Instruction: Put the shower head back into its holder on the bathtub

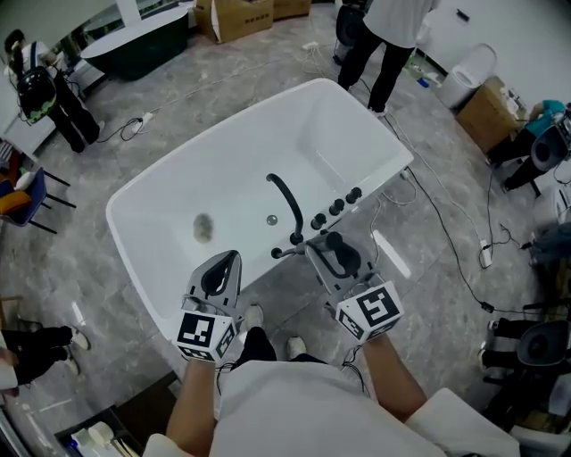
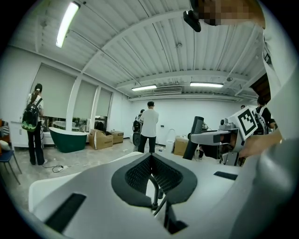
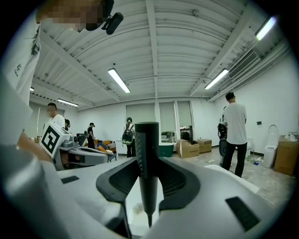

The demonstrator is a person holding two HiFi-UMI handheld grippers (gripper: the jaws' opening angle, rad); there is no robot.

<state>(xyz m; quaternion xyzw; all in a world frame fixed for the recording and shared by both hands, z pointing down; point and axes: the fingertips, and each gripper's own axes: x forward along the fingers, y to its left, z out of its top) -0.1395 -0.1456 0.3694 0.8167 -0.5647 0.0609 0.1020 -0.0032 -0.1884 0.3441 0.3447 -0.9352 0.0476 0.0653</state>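
My right gripper is shut on the black shower head, which it holds just above the near rim of the white bathtub. In the right gripper view the shower head's handle stands upright between the pads of the right gripper. On the rim just beyond it are a black curved faucet, three black knobs and a short black post. My left gripper hovers over the near rim to the left. Its pads meet at the tip of the left gripper, with nothing between them.
Several people stand around the room, one in a white shirt beyond the tub's far end. A dark green tub and cardboard boxes sit at the back. Cables run across the floor to the right. The drain lies in the tub's bottom.
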